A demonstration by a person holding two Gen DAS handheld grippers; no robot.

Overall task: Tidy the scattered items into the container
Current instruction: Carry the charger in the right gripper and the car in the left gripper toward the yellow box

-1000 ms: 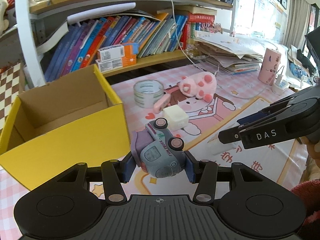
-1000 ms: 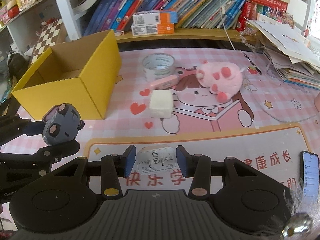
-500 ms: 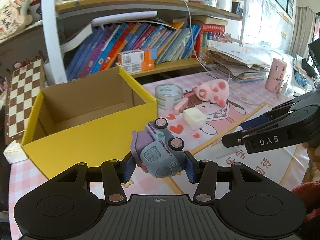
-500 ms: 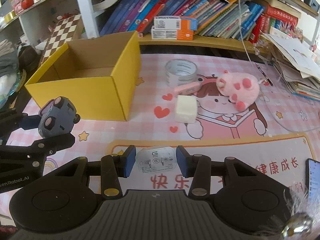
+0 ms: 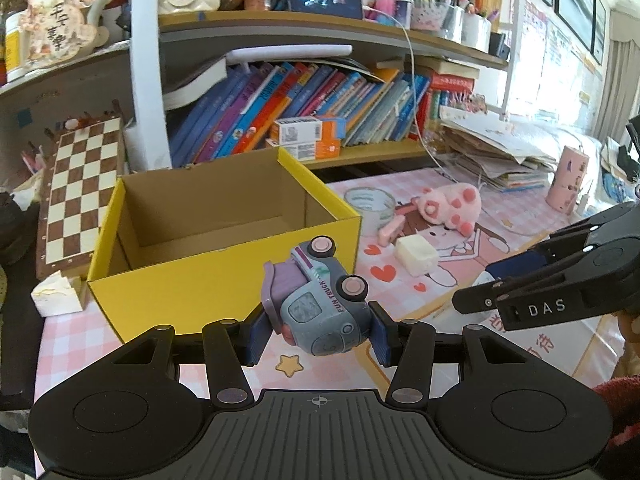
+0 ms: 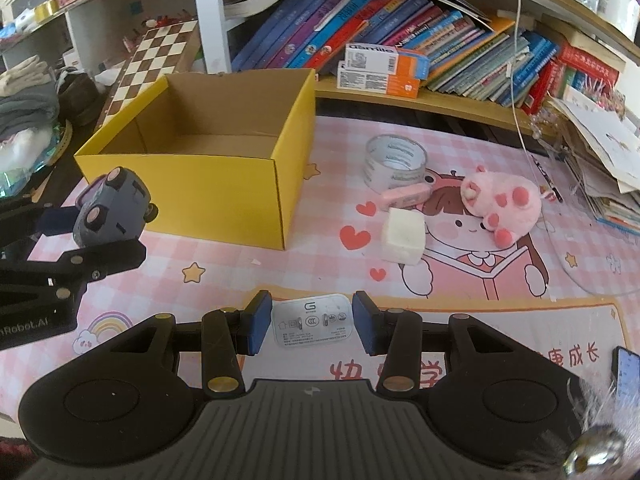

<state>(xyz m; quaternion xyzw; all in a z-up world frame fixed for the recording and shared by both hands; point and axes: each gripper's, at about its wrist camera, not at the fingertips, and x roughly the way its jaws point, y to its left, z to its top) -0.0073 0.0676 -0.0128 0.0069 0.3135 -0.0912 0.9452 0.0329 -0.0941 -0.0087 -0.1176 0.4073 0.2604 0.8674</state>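
Box [image 6: 192,168] shows nothing inside. Left gripper [image 5: 316,330] jaws clamp truck [image 5: 316,308] near its front wall; right gripper [image 6: 312,322] jaws flank charger [image 6: 312,322], contact unclear. Tape [image 6: 394,162], eraser [image 6: 406,196], cube [image 6: 402,236], plush [image 6: 502,202] lie on bench [image 6: 224,264].

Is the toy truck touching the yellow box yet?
Apart. In the right wrist view the toy truck, clamped in the left gripper, shows pink mat between it and the yellow box.
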